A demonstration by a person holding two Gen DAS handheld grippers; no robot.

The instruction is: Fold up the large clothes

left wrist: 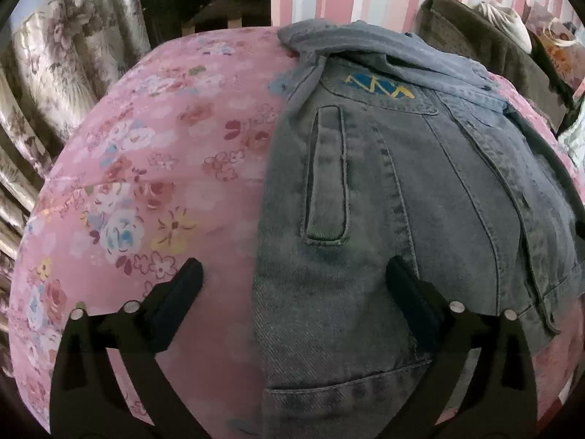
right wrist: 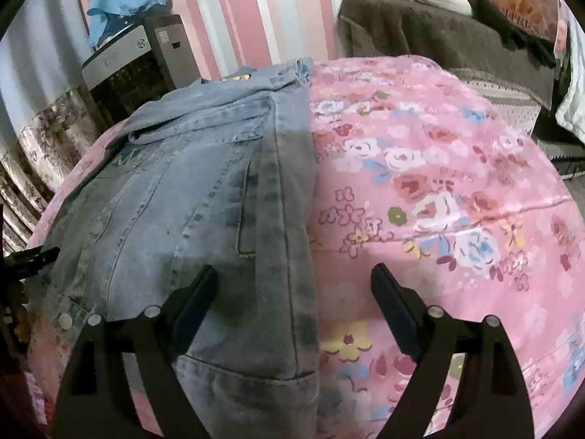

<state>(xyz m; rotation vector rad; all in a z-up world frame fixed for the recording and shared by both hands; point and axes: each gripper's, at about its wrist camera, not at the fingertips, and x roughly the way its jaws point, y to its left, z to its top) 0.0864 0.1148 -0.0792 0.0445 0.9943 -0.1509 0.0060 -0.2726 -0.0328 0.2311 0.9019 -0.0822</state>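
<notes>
While both of my grippers hang over the bed (left wrist: pixel 153 168), I see the denim jacket (left wrist: pixel 384 197) lying flat on the pink floral cover, partly folded lengthwise, with its collar end toward the far edge by the striped wall (right wrist: pixel 256 7). My left gripper (left wrist: pixel 294 285) has its fingers spread wide, straddling the jacket's left folded edge, one finger over the cover and one over the denim. My right gripper (right wrist: pixel 294 287) is likewise spread, straddling the jacket's right edge. Neither is pinching any cloth. A brown sofa (right wrist: pixel 420 36) stands beyond the bed's far right corner.
</notes>
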